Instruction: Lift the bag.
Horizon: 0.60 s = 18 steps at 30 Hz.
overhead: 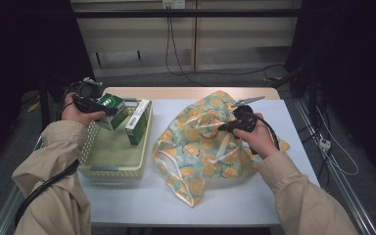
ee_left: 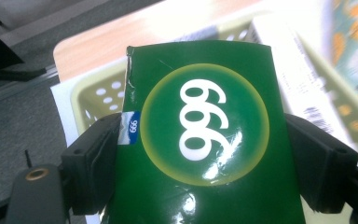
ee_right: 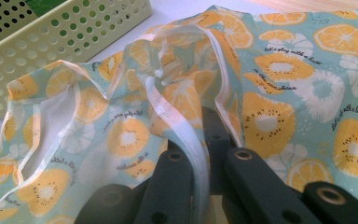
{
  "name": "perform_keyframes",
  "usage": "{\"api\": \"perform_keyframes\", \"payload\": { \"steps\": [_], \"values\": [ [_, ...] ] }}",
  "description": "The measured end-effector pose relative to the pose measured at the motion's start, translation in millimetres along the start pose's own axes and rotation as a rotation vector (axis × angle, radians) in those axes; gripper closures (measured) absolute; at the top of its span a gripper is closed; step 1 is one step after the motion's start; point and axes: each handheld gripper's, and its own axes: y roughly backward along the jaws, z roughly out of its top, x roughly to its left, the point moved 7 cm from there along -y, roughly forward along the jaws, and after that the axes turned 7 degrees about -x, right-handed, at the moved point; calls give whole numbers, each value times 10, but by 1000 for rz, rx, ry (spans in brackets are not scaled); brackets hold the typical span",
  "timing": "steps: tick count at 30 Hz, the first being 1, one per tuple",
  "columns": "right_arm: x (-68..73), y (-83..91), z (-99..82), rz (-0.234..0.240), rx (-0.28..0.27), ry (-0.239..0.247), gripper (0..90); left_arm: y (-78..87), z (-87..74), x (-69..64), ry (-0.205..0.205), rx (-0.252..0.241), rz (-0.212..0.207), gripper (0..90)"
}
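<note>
A green box (overhead: pixel 111 105) printed with "999" (ee_left: pixel 205 135) hangs over the far left corner of the pale green basket (overhead: pixel 112 169), with my left gripper (overhead: pixel 104 108) shut on it, one black jaw on each side. A second green and white box (overhead: pixel 138 122) leans upright inside the basket. To the right, a light blue fabric bag with orange and kiwi slices (overhead: pixel 210 147) lies crumpled on the white table. My right gripper (overhead: pixel 229 126) is shut on the bag's white-trimmed rim (ee_right: pixel 186 135), lifting it slightly.
The perforated basket wall (ee_right: pixel 74 32) is just left of the bag. The white table surface (overhead: pixel 235 200) lies in front of the bag. A wooden strip (overhead: pixel 186 92) runs along the table's far edge. Cables (overhead: pixel 333 156) hang beyond the right edge.
</note>
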Motion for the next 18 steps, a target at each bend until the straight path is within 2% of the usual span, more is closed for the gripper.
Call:
{"api": "perform_keyframes", "payload": {
  "steps": [4,10,12,18],
  "values": [
    [18,-22,-15,1,5,2,900,77,80,-63,-15,1,-7,189],
    [30,-25,-26,2,11,7,900,209,233,-187,-24,-11,-61,191],
    [24,-18,-21,0,8,4,900,250,279,-235,-41,-5,-71,191],
    [19,0,-14,-5,6,5,900,340,460,-521,-84,-44,-130,191]
  ]
}}
